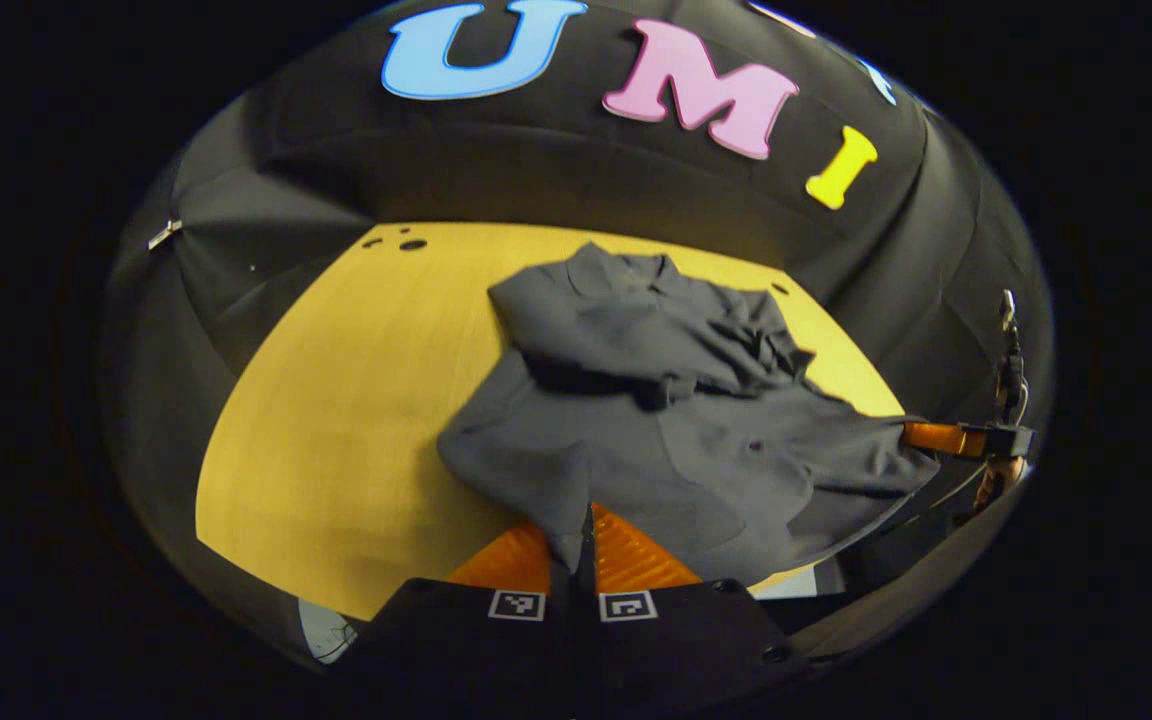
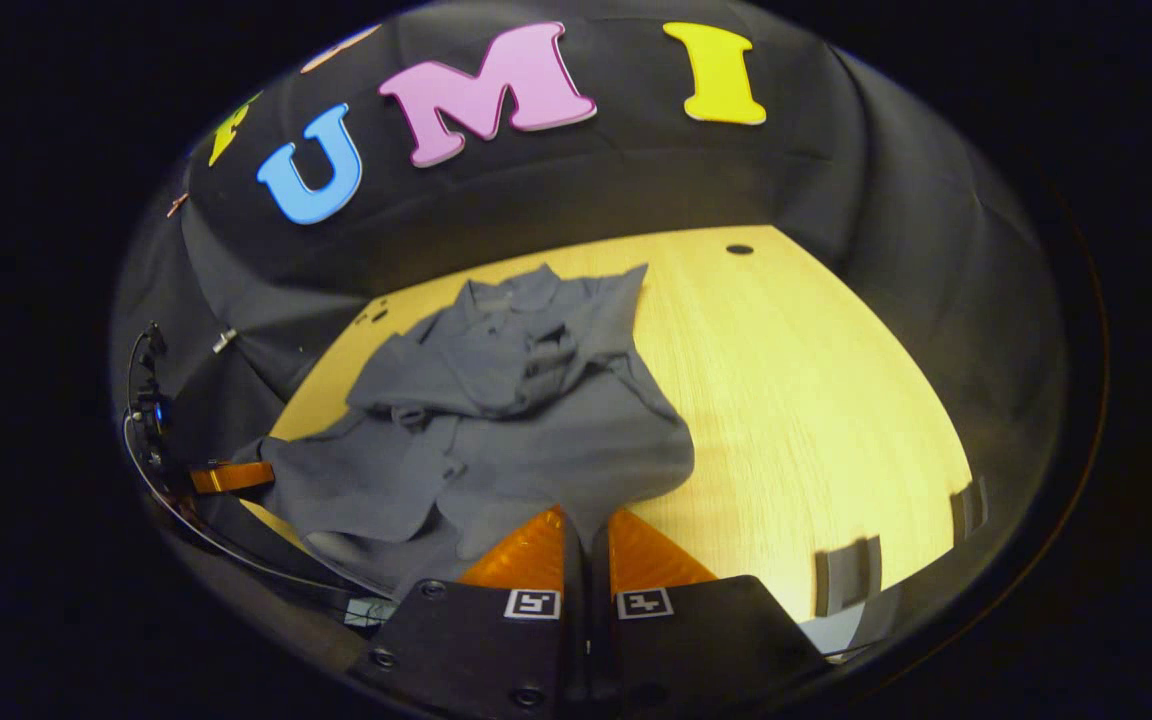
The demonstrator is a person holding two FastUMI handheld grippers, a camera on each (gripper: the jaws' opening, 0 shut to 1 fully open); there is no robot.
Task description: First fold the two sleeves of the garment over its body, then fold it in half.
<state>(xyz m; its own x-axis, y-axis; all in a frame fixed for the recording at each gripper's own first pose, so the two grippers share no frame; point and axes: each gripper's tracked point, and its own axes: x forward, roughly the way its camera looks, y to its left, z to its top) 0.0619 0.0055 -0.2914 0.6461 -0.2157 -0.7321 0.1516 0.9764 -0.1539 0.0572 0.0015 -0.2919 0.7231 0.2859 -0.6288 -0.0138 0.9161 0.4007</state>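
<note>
Both sleeves lie over the shirt [image 1: 676, 440] on the table [image 1: 336, 420]. Left gripper [image 1: 584, 535] and right gripper [image 2: 584, 530] each pinch a hem corner. Soft, limp cloth; will sag unless hem corners are lifted together.

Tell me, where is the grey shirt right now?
The grey shirt lies on the yellow table, its near hem pinched at both corners by the left tool and right tool.
</note>
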